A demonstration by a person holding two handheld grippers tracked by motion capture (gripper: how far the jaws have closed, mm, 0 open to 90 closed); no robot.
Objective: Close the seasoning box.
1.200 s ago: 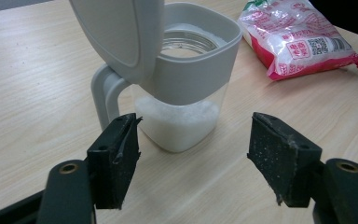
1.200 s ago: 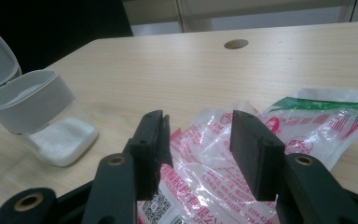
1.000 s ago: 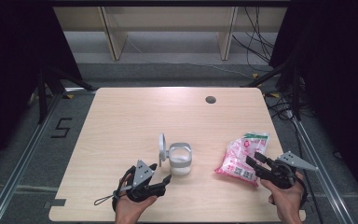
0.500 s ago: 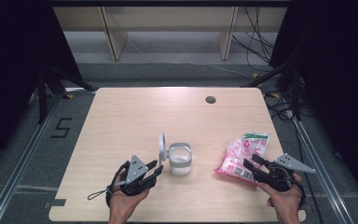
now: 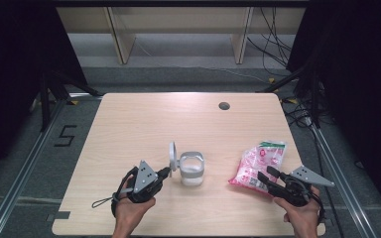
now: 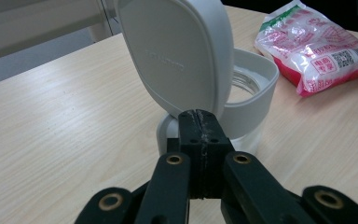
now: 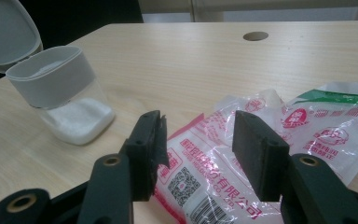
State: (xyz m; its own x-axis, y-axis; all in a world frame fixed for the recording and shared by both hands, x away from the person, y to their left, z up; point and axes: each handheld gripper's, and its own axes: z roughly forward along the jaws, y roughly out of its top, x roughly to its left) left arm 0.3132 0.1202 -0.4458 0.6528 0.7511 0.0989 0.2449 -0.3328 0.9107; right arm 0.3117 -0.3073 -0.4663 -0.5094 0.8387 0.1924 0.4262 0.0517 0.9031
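A clear jar (image 5: 192,168) with a white collar and white powder in it stands near the table's front middle, its hinged white lid (image 5: 172,156) swung up on the left. My left gripper (image 5: 166,172) points at the lid's base from the left. Its jaws have just been closing and now stand shut with nothing between them; in the left gripper view the left gripper (image 6: 199,116) ends just before the lid (image 6: 177,51). A pink and white plastic bag (image 5: 258,161) lies to the right. My right gripper (image 5: 265,174) hovers open over the bag's near end (image 7: 335,126).
The wooden table (image 5: 144,124) has a round cable hole (image 5: 223,105) at the back right. Dark floor, rails and cables surround it, and a shelf unit stands beyond the far edge. The bag (image 6: 317,44) lies apart from the jar (image 6: 251,93).
The left gripper's jaws have gone from wide apart to shut beside the lid. Both hands have stayed roughly where they were, and the right gripper's gap looks the same.
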